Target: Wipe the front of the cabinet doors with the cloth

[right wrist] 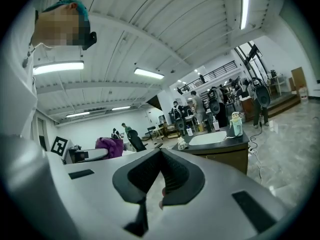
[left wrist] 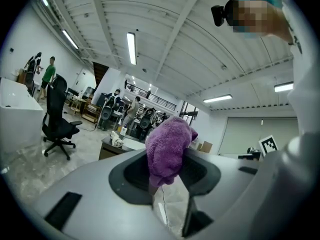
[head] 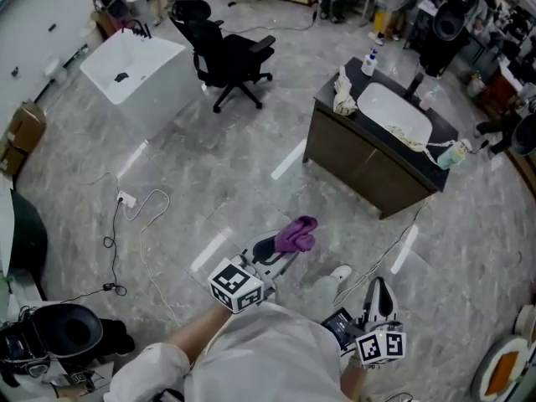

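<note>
Purple cloth (head: 296,234) clamped in left tool (head: 279,248); right tool (head: 378,294) closed, empty. The cabinet (head: 362,171) sits well apart across the floor — wiping not yet started, approach and all door fronts left.

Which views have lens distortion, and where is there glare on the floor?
Both gripper views are fisheye: ceiling beams curve and the corners go black. In the head view, white glare streaks lie on the glossy floor beside the cabinet. In the left gripper view, the purple cloth is sharp.
</note>
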